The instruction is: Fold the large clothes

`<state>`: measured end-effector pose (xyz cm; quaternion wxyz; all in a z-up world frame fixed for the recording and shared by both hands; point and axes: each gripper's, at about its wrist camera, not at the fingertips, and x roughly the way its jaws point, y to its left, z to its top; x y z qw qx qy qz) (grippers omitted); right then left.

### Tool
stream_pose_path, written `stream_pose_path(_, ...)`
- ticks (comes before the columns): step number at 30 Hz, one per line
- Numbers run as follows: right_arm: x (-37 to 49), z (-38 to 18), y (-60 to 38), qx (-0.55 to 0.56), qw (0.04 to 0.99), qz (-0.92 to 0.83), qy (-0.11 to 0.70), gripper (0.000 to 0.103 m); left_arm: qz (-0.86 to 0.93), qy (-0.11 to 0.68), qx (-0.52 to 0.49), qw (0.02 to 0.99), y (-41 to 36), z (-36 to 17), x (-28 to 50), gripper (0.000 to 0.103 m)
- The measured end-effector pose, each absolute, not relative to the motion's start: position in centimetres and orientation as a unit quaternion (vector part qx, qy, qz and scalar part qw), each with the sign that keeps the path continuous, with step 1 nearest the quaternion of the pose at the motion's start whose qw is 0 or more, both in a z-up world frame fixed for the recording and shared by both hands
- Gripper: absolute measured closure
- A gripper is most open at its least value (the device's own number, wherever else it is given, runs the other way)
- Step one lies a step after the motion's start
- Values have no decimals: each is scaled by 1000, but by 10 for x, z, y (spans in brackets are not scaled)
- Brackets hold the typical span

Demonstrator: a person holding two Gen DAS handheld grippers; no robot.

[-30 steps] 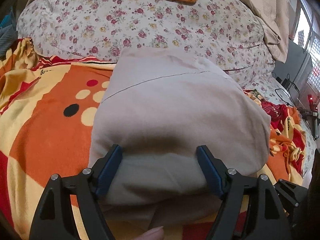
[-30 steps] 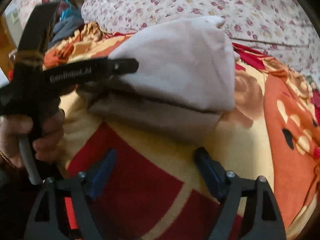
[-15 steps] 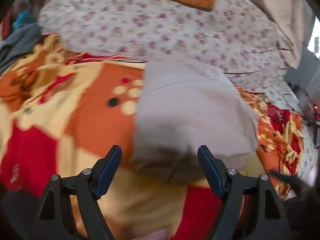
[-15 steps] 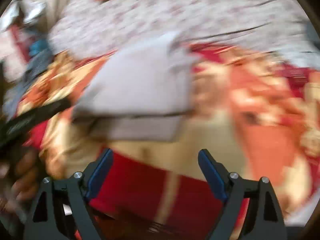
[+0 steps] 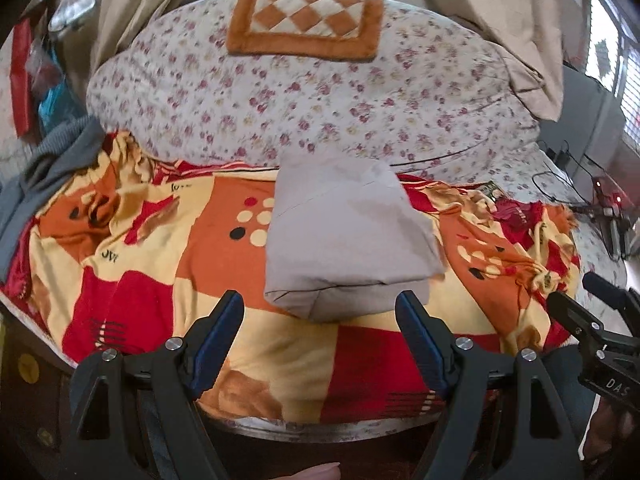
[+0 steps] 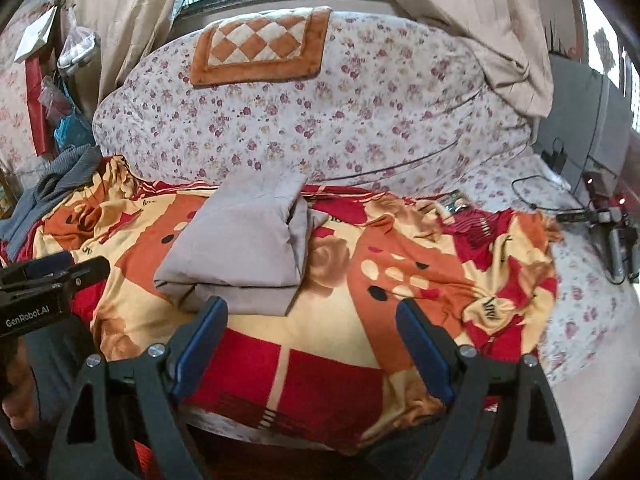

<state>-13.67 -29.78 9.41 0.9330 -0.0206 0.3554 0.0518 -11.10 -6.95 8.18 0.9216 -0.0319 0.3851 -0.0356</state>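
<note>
Patterned blanket [image 5: 152, 248]: folded grey garment [image 5: 344, 248]; left gripper [image 5: 320, 332], right gripper [image 6: 312, 332] angled down, fingers apart, empty.

Checkered cushion [image 5: 304, 20] atop floral quilt [image 5: 320, 104]

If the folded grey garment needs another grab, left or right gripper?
Probably left. The left gripper is open and lined up with the folded grey garment, whose near edge sits between its fingers. From the right gripper, also open, it lies off to the left.
</note>
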Motion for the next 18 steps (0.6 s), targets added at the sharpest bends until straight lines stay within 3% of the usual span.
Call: stream_pose_path(18,-139,83,-302,-17,928,52,369,13,-31,400,-46,915,-72,72,-111,28)
